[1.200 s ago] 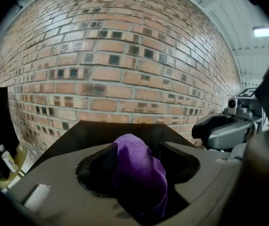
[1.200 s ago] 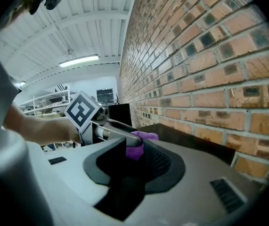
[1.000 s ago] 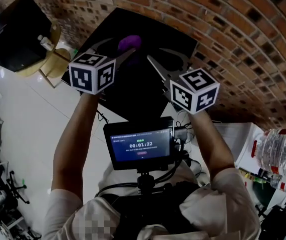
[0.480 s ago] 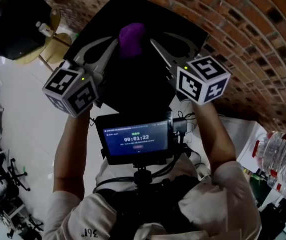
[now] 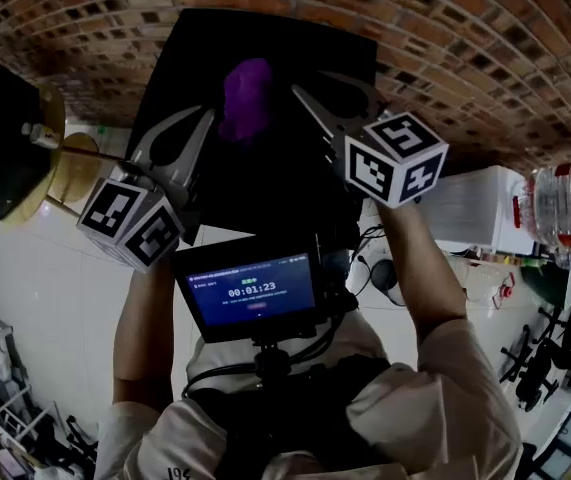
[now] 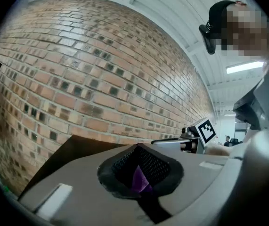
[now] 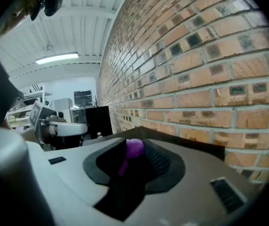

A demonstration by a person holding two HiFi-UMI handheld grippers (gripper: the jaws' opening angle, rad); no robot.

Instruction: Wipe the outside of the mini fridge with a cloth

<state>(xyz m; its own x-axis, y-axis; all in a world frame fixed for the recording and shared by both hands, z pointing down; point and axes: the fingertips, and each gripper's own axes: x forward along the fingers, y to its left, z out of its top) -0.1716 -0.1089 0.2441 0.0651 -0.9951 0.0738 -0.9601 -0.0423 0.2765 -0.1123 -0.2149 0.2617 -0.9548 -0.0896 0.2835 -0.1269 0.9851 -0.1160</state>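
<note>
**1. Status**
The purple cloth (image 5: 247, 98) is bunched over the top panel of the black mini fridge (image 5: 295, 43), which stands vs. the brick wall (image 5: 445, 28). Contact w/ the panel cannot be confirmed.
- L gripper (image 5: 209, 118): jaws have just been closing and are now clenched on a thin fold of the cloth.
- R gripper (image 5: 302, 92): jaws part-way in, grasping the thicker lump of the same cloth.

**2. Hazards (est.)**
- The L grip takes only a sliver of fabric. Drag across the panel could pull it free, leaving the wad on the R side only.
- There are two grips on one small cloth. If the hands part, the fabric goes taut and lifts off the surface, so no wiping is done.
- The cloth is balled up, so the contact patch is small and streaks are likely. Hard jaw tips may scrape the finish.
- The wall sits just behind the fridge, so a rearward stroke could knock the tips on brick.

**3. Materials**
- Cloth: soft, limp, crumpled, matte purple.
- Fridge: boxy, w/ flat smooth dark panels and sharp edges.
- Grippers: grey rigid shells, black ribbed pads, one marker cube each.
- Wall: rough red-brown brick, pale mortar joints
</note>
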